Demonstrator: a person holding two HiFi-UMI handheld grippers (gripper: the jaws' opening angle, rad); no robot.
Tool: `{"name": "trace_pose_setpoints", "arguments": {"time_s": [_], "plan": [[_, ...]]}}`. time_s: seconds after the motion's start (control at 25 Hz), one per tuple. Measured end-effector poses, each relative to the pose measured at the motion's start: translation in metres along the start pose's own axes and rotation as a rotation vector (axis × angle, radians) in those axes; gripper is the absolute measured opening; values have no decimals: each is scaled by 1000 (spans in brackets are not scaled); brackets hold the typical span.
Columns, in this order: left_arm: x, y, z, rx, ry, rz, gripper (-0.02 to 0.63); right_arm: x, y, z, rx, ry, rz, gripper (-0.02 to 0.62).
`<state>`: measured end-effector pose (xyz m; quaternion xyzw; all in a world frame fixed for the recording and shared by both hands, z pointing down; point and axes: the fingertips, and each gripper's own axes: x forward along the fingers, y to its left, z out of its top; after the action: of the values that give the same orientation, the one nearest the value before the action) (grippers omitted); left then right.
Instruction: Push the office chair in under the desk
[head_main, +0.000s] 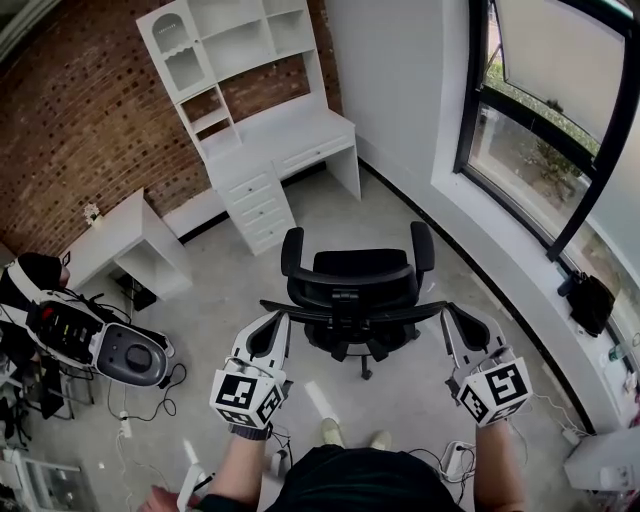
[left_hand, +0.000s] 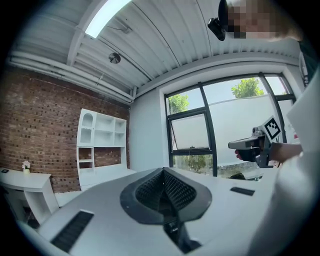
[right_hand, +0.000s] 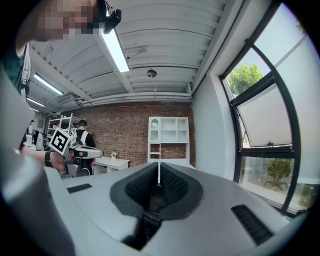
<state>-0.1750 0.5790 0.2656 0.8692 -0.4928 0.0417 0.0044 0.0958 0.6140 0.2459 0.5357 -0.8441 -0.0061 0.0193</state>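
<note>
A black office chair (head_main: 355, 300) stands on the grey floor in the head view, its backrest toward me and its seat toward the white desk with a shelf hutch (head_main: 290, 140). A stretch of bare floor separates chair and desk. My left gripper (head_main: 280, 322) is shut and empty just left of the backrest, near the left armrest. Just right of the backrest, my right gripper (head_main: 452, 318) is also shut and empty. Neither clearly touches the chair. The left gripper view shows closed jaws (left_hand: 162, 172), the right gripper view likewise (right_hand: 159, 169); the chair is hidden in both.
A small white side table (head_main: 130, 240) stands at the left by the brick wall. A black-and-white device (head_main: 100, 345) and cables lie on the floor at the left. A large window (head_main: 540, 150) and its sill with a black bag (head_main: 590, 300) run along the right.
</note>
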Motion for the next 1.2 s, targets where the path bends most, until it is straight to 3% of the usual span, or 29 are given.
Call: {"name": "trace_pose_setpoints", "arguments": {"time_s": [0.2, 0.48, 0.72, 1.0, 1.2], "plan": [[12, 16, 20, 19, -13, 55, 6, 4, -23, 11, -17, -23, 28, 7], [24, 86, 31, -66, -25, 155, 6, 32, -55, -3, 35, 10, 12, 8], [61, 153, -17, -114, 50, 214, 6, 70, -89, -39, 67, 82, -58, 8], [143, 228, -83, -137, 143, 170, 8, 147, -138, -78, 73, 195, -129, 12], [203, 289, -141, -186, 240, 153, 8, 193, -179, -123, 93, 316, -178, 78]]}}
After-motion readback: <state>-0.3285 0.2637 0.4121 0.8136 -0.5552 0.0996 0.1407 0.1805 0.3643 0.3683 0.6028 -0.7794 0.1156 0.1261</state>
